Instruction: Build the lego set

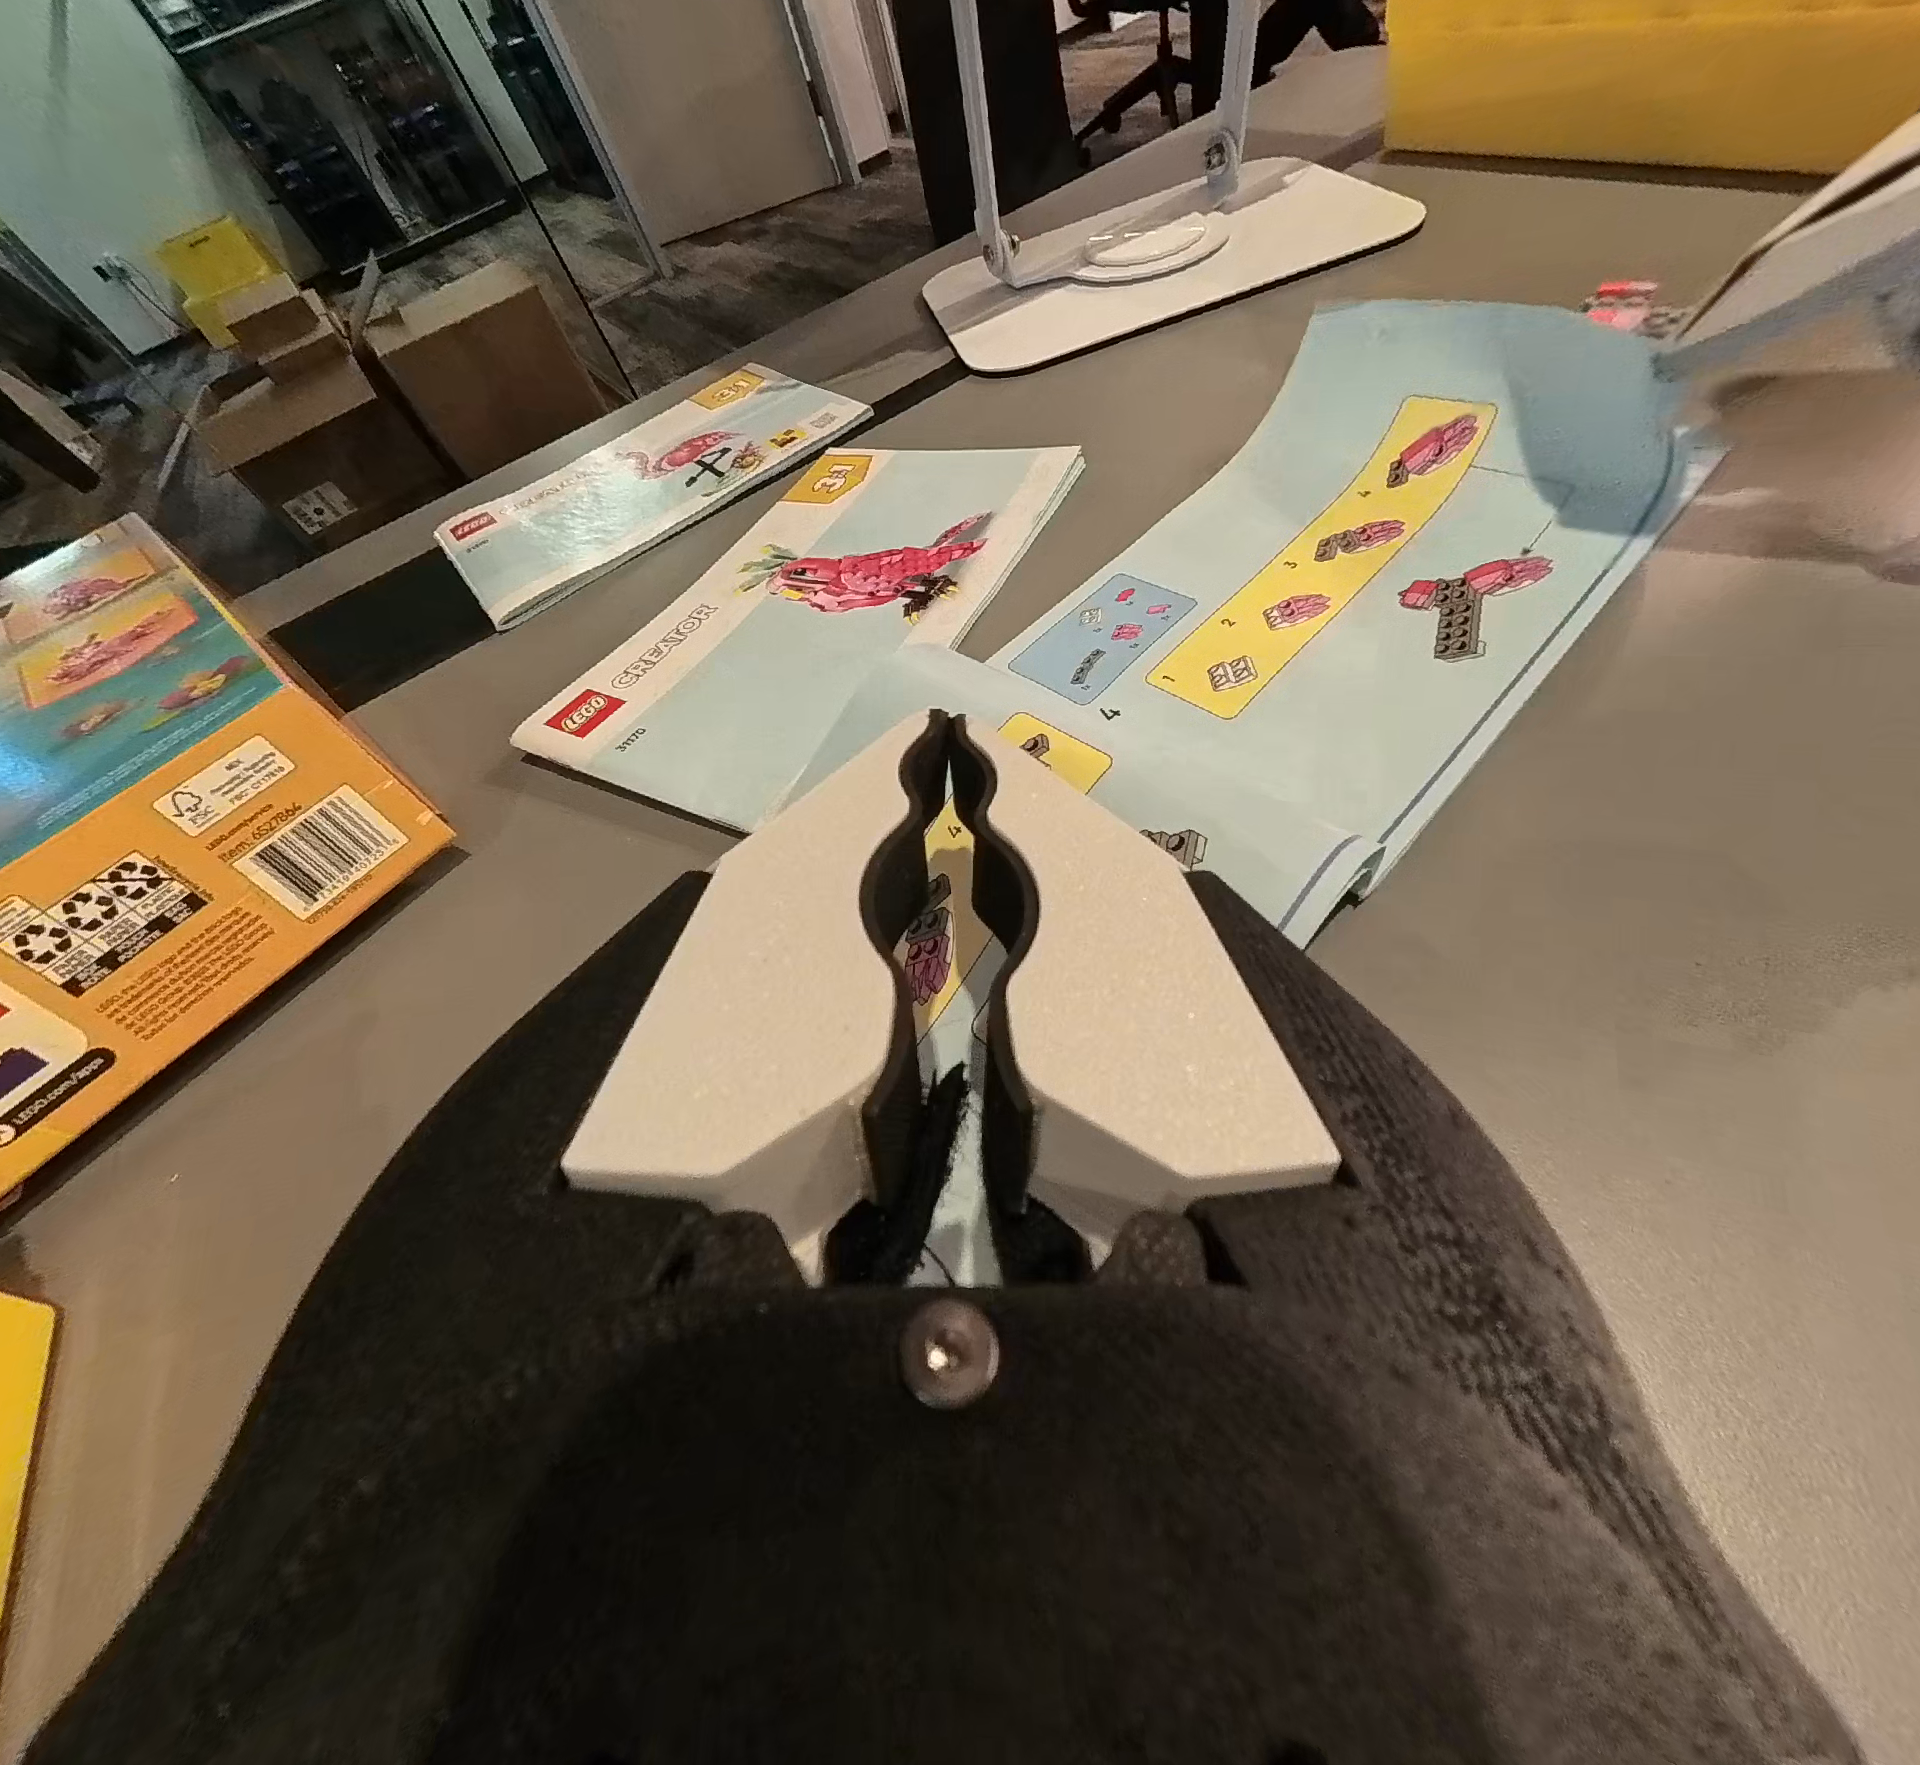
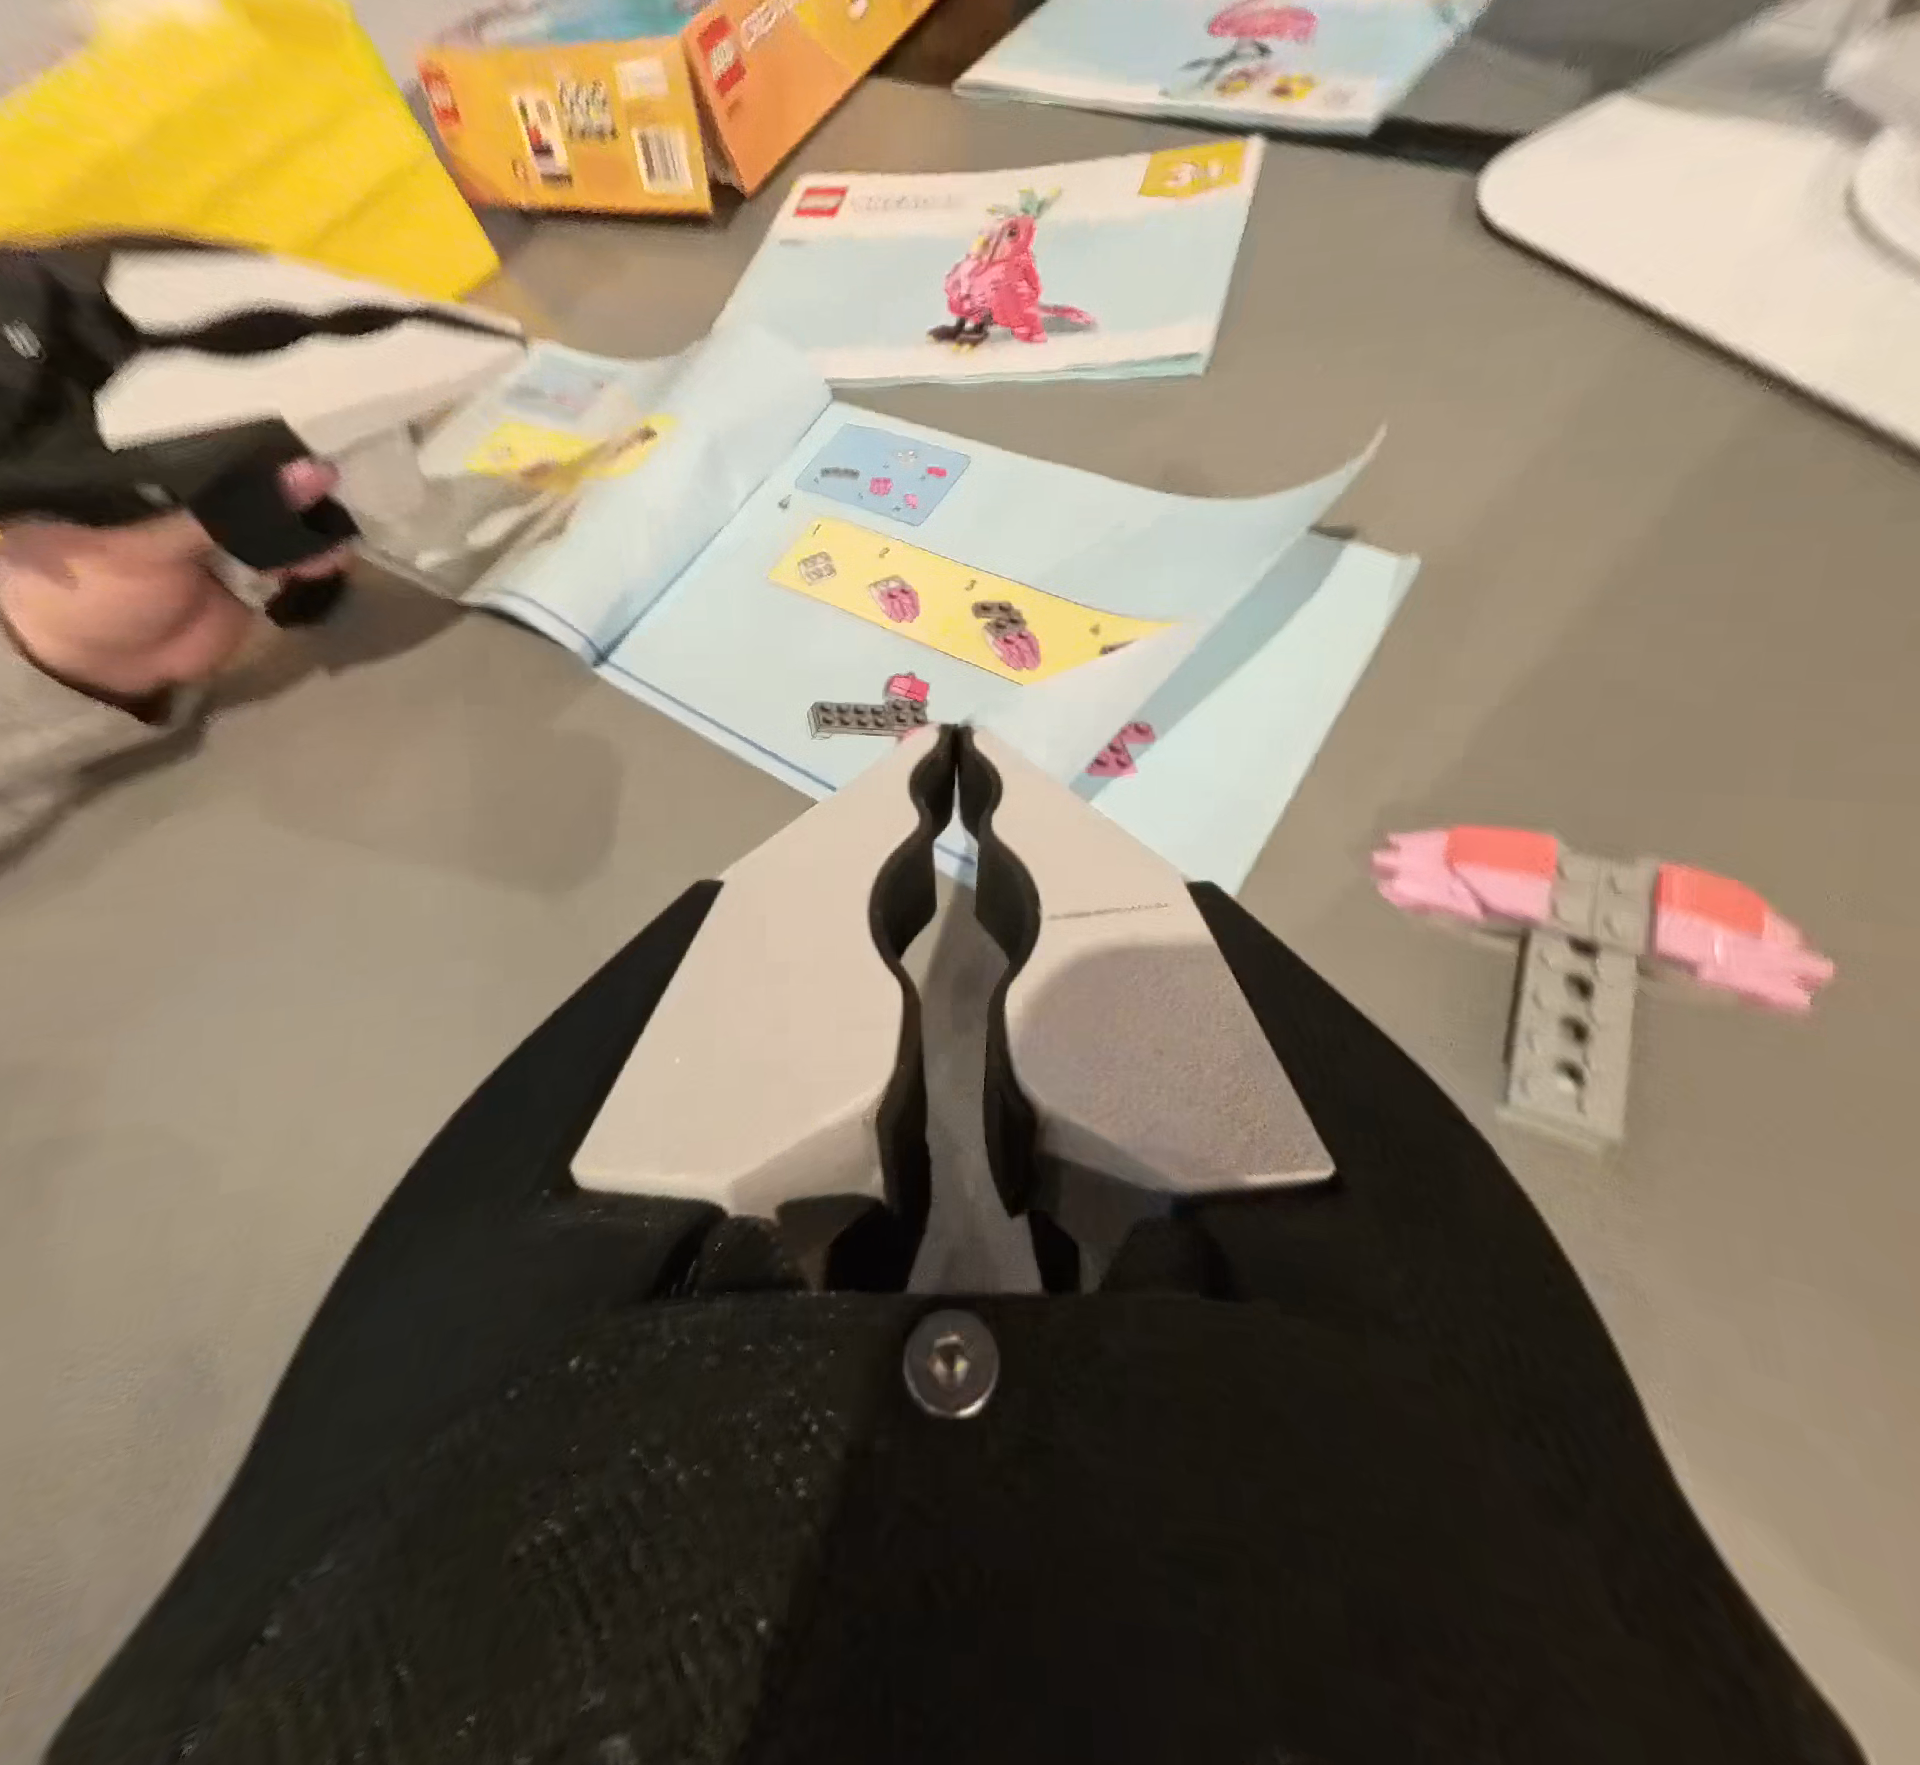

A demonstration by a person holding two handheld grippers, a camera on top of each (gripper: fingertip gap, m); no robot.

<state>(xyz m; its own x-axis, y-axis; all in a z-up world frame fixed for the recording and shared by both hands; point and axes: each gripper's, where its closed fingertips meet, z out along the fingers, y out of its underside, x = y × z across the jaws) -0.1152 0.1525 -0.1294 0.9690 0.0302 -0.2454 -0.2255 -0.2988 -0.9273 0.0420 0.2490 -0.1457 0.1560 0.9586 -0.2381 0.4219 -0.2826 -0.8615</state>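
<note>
Right wrist: lego bird nr booklet.

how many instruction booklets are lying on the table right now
3. An open booklet lies nearest, its page pinched by the right gripper. A closed parrot-cover booklet sits just beyond it. A closed flamingo-cover booklet lies farthest back. More may lie out of view.

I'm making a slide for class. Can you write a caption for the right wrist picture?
Shut right gripper pinching a page of the open instruction booklet, half-built pink wings nearby.
</note>
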